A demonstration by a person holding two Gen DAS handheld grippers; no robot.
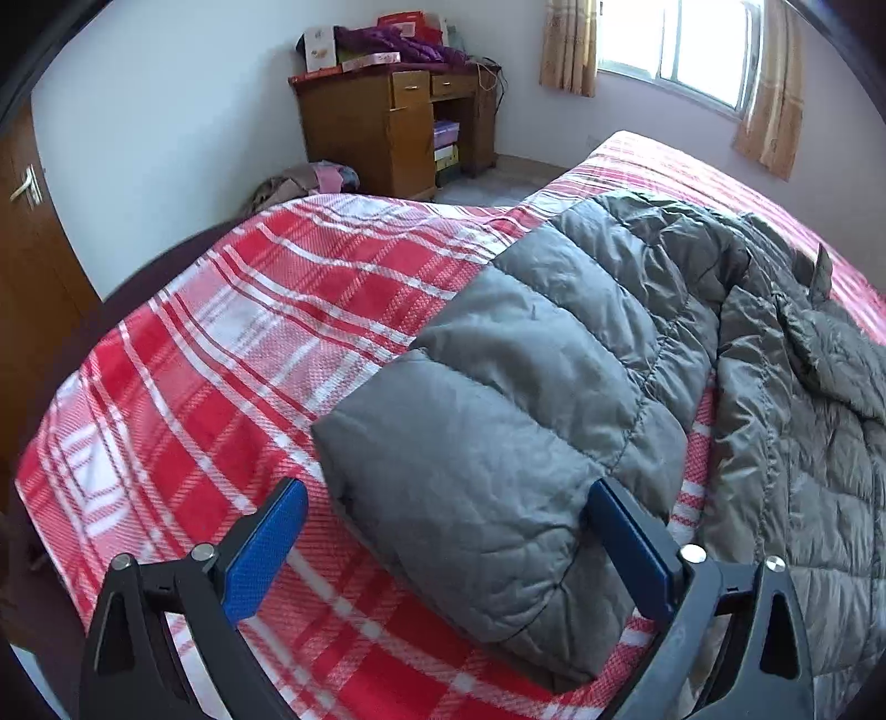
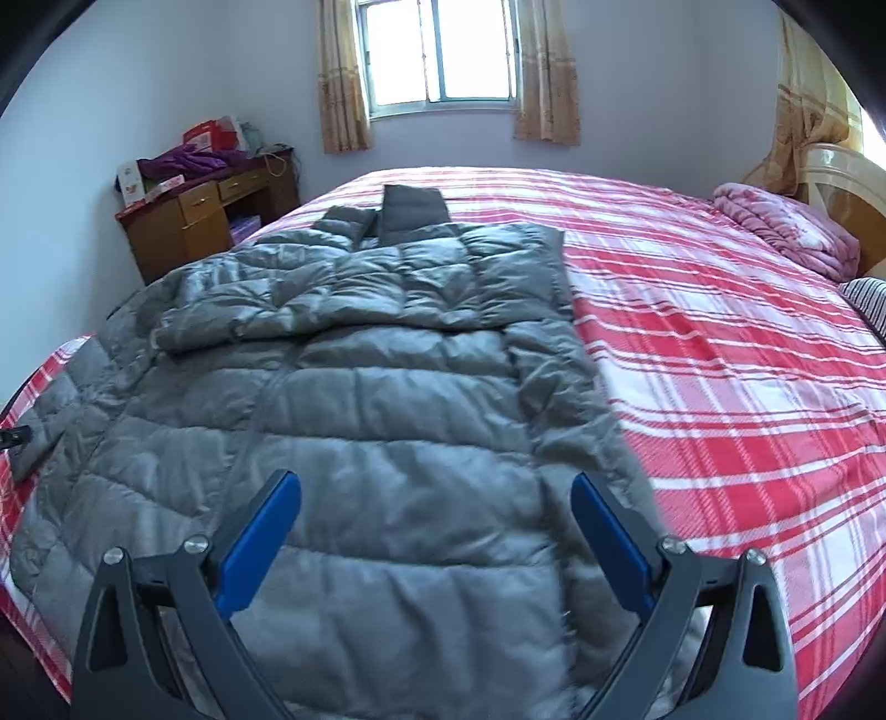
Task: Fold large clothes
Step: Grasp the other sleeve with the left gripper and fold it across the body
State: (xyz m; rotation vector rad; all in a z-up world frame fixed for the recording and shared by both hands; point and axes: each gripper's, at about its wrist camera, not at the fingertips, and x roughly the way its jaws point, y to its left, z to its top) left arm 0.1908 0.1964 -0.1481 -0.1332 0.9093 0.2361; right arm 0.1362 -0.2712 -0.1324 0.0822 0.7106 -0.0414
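A grey quilted down jacket [image 2: 387, 399] lies spread flat on a bed with a red and white plaid cover [image 2: 720, 343]. One sleeve is folded across its chest [image 2: 310, 327], and a flat grey piece [image 2: 412, 210] sticks out at the far end. In the left wrist view the other sleeve [image 1: 498, 399] stretches out over the plaid cover [image 1: 232, 332], its cuff end lying between the blue pads of my left gripper [image 1: 447, 487]. The right pad [image 1: 631, 548] rests against the cuff and the left pad [image 1: 266, 548] stands clear of it. My right gripper [image 2: 434, 481] hovers open over the jacket's near hem, holding nothing.
A wooden desk [image 1: 387, 127] piled with boxes and purple cloth stands against the far wall beside a curtained window [image 2: 437, 52]. A pink quilt [image 2: 786, 227] and a striped pillow [image 2: 869, 299] lie by the headboard at right. A wooden door [image 1: 27, 232] is at left.
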